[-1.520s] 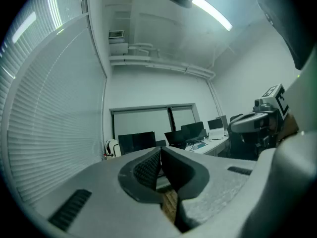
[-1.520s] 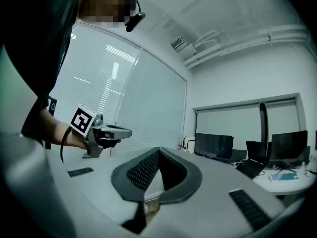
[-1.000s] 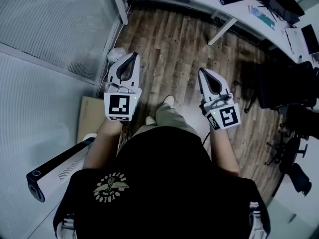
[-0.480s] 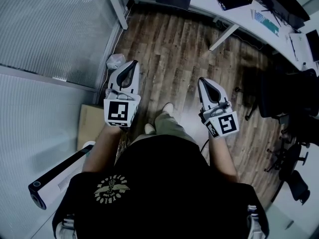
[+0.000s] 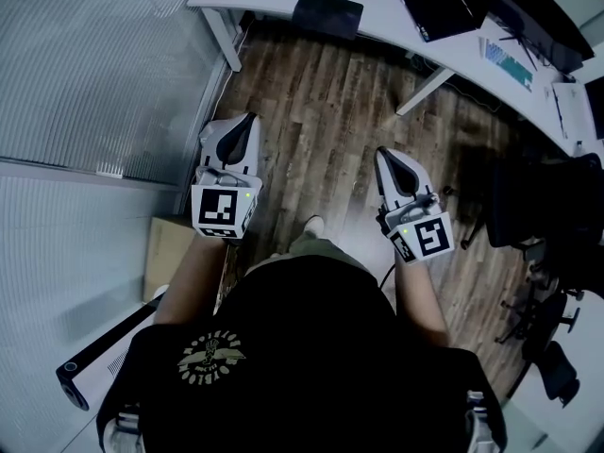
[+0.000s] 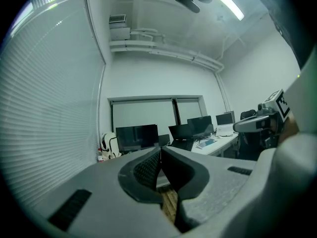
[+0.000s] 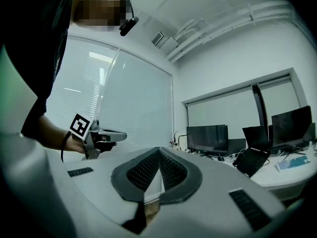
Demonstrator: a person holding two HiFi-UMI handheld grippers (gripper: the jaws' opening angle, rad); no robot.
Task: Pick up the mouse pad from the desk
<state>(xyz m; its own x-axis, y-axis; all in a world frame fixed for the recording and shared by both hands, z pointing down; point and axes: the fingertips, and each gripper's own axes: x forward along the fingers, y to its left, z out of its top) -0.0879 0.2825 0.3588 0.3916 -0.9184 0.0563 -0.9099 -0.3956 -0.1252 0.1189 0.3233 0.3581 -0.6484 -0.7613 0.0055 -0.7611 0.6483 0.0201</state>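
Both grippers are held level in front of the person, over the wooden floor (image 5: 321, 92) and well short of the desk (image 5: 377, 25). The jaws of the left gripper (image 5: 247, 120) are clenched with nothing between them, and the same is seen for the right gripper (image 5: 382, 153). The mouse pad (image 5: 327, 13), a dark rectangle, lies flat at the near edge of the desk, left of the open laptop (image 5: 444, 0), and is untouched. The step in hand is judged to be the approach to the desk; no grasp is yet begun. For the next move, one gripper should be brought to the desk edge and its jaws released. The thin pad should then be pinched at its near border and lifted.
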